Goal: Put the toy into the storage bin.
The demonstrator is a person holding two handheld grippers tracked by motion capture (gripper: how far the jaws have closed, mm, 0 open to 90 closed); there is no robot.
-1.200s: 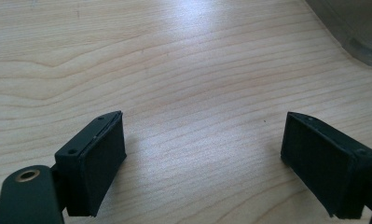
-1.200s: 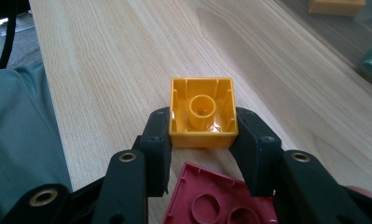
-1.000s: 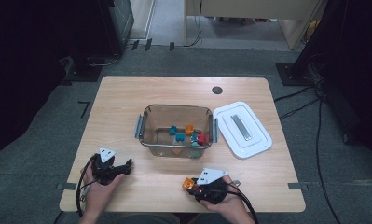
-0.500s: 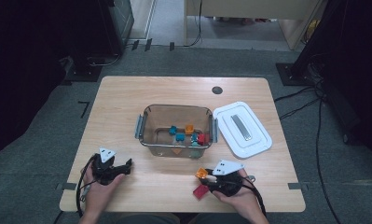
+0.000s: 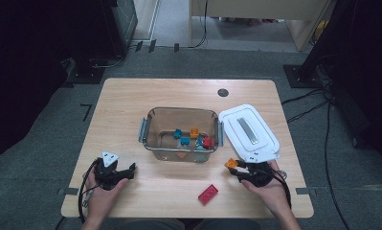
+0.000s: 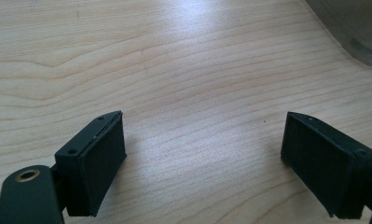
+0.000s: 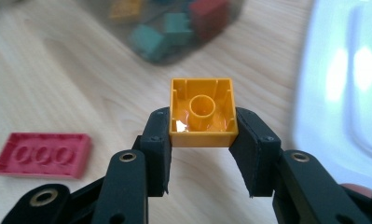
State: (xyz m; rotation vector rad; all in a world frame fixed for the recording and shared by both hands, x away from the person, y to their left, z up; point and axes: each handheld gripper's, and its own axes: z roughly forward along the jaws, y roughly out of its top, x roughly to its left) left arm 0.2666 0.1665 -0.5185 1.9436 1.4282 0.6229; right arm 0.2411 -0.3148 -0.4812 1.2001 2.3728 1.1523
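Orange brick (image 7: 202,112), a square one seen from its hollow underside, sits pinched between the two black pads of the right tongs (image 7: 201,140), which are closed on its opposite sides and hold it clear above the bench (image 5: 131,115). In the high view the same brick (image 5: 231,163) shows at the tip of the right tongs (image 5: 239,168), just below the near corner of the white lid (image 5: 248,132) and to the right of the clear tub (image 5: 181,133). The left tongs (image 6: 204,154) stand wide open with nothing between the pads, only bare wood beneath them; in the high view they (image 5: 126,171) rest low at the near left of the bench, held in the person's left hand (image 5: 100,191).

A red flat brick (image 5: 208,193) lies on the wood near the front edge, between the two hands and apart from both; from the right gripper view it (image 7: 43,155) lies to the left of the jaws. The tub stands mid-bench with its lid off beside it, touching or nearly touching its right end, and holds several small bricks in teal, orange and red (image 5: 193,139). The bench is light wood with a round dark grommet (image 5: 222,92) near its far edge. Around it lies grey carpet, with cables trailing at the right and dark equipment at both sides.
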